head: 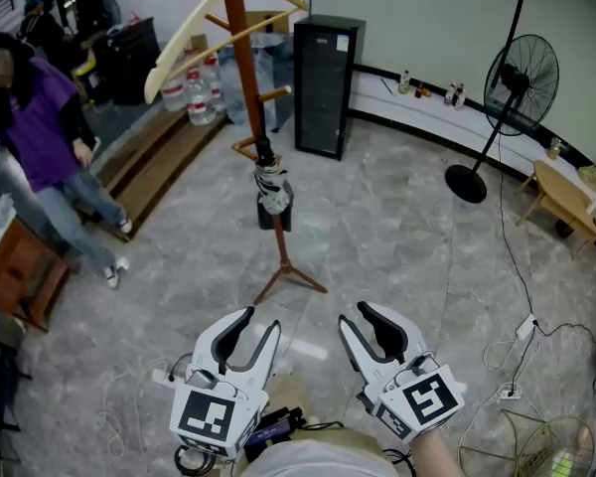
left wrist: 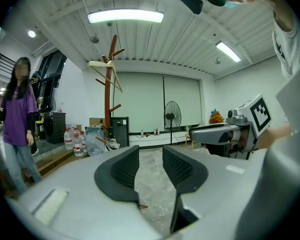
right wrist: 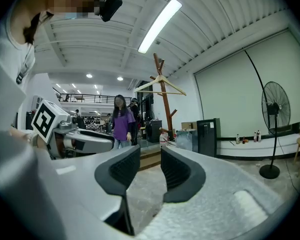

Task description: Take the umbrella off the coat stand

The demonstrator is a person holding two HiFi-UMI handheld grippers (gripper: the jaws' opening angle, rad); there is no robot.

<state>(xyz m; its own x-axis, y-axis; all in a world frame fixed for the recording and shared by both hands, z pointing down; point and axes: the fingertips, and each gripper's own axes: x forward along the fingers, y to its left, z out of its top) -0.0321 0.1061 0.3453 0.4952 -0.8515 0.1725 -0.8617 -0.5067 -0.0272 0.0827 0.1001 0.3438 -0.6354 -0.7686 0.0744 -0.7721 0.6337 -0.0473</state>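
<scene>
A wooden coat stand (head: 240,58) rises from the marble floor ahead of me, with a pale wooden hanger (head: 214,18) on its top. A folded black-and-white umbrella (head: 271,182) hangs from a low peg on it. My left gripper (head: 262,318) and right gripper (head: 354,313) are side by side well short of the stand, both open and empty. The left gripper view shows its open jaws (left wrist: 151,151) with the stand (left wrist: 109,89) and umbrella (left wrist: 111,144) far off to the left. In the right gripper view, the open jaws (right wrist: 150,154) point toward the stand (right wrist: 162,94).
A person in a purple top (head: 35,127) stands at the left beside a low wooden platform. A black cabinet (head: 323,87) and water bottles (head: 199,92) stand behind the coat stand. A standing fan (head: 517,78), a wooden bench (head: 566,197) and floor cables (head: 521,336) are on the right.
</scene>
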